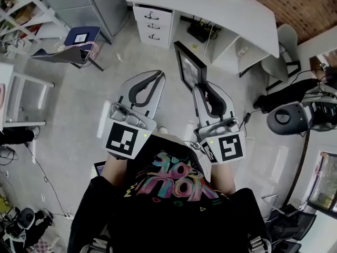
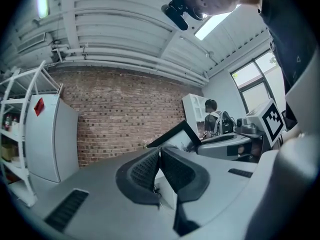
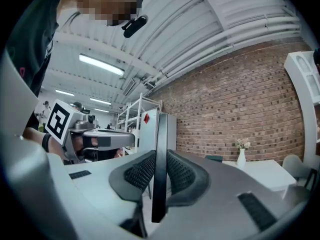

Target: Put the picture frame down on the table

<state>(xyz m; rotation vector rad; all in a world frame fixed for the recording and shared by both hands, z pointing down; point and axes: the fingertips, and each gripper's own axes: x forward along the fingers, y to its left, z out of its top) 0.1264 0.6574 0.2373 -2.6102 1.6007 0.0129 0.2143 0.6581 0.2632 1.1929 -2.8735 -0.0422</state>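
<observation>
A black picture frame (image 1: 188, 65) stands up in the air, edge-on in the right gripper view (image 3: 160, 159), with my right gripper (image 1: 200, 87) shut on its lower edge. It also shows as a dark slanted corner (image 2: 176, 134) in the left gripper view. My left gripper (image 1: 158, 76) hangs beside it on the left, its jaws shut with nothing between them (image 2: 159, 154). The white table (image 1: 221, 4) lies ahead, past the frame, and appears at the right (image 3: 260, 171) in the right gripper view.
A white drawer unit (image 1: 152, 24) stands under the table's left end. A black box with cables (image 1: 201, 31) sits on the floor below it. A chair (image 1: 76, 46) is at left, a grey cabinet (image 1: 79, 1) behind it. A vase (image 3: 241, 157) stands on the table.
</observation>
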